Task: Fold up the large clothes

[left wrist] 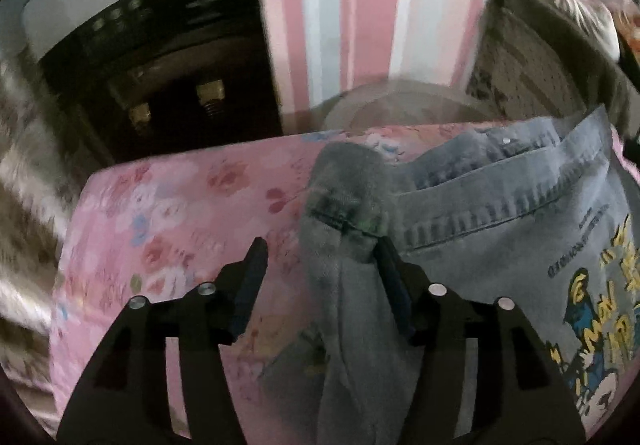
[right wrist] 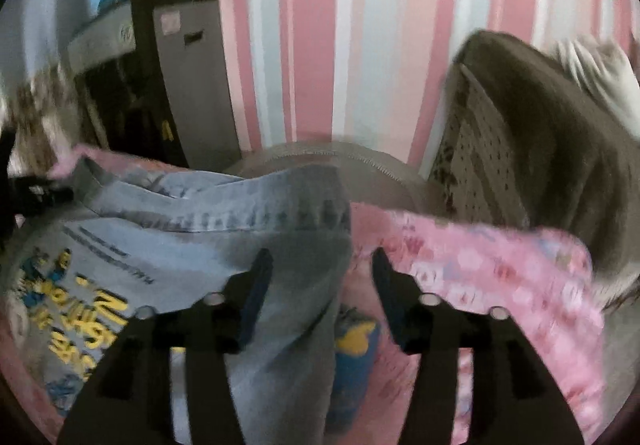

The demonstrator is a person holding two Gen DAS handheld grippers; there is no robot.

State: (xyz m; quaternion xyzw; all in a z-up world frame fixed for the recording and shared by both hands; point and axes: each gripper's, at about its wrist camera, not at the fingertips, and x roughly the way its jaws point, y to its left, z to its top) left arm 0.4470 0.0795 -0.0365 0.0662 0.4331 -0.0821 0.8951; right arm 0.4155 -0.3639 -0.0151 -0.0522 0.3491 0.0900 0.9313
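A light blue denim garment with a yellow and blue cartoon print lies on a pink floral bed sheet. In the left wrist view my left gripper is open; a bunched fold of the denim lies between its fingers, against the right one. In the right wrist view the same denim garment lies to the left. My right gripper is open, with the denim's right edge between its fingers.
A pink and white striped wall stands behind the bed. A dark cabinet with a white top is at the left, a brown pegboard chair at the right. A round grey rim shows past the bed's far edge.
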